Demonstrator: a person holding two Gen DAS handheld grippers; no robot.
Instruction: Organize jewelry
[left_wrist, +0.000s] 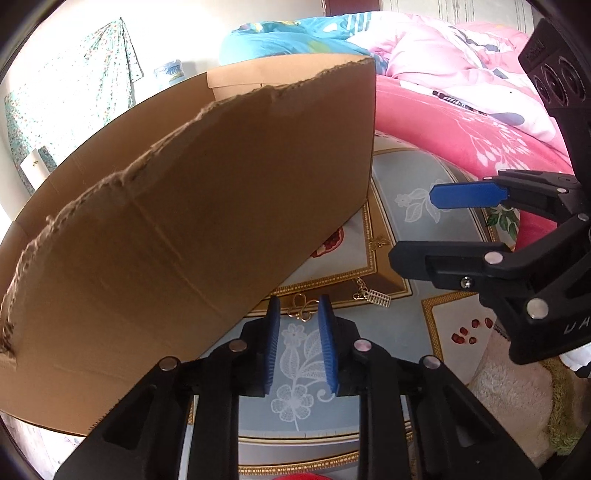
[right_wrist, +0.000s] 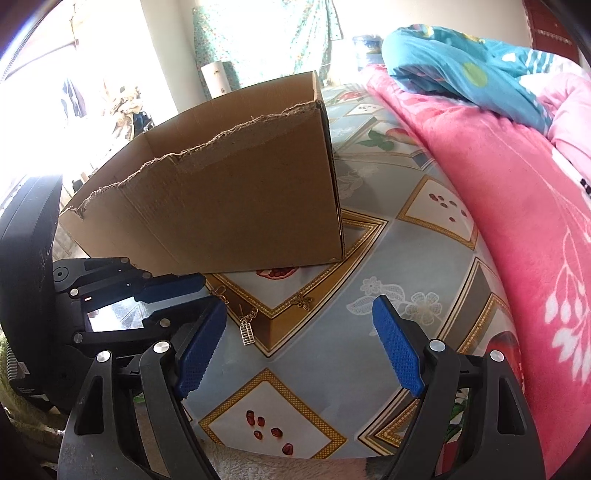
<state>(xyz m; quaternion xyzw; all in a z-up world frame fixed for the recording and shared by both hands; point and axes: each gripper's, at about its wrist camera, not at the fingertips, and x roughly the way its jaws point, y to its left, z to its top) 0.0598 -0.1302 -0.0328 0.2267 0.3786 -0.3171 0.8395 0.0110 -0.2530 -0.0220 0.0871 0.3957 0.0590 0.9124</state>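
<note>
Blue fingertips (left_wrist: 272, 314) partly hide gold clover pendant (left_wrist: 303, 309); grip unclear.

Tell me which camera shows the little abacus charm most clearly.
The right wrist view. There the abacus charm lies unobstructed on the patterned tablecloth, its frame and chain clear, just ahead of the right gripper, whose jaws stand open. The left wrist view shows it too, but smaller and off to one side.

Jewelry (right_wrist: 246, 328) before cardboard box (right_wrist: 236, 206)
</note>
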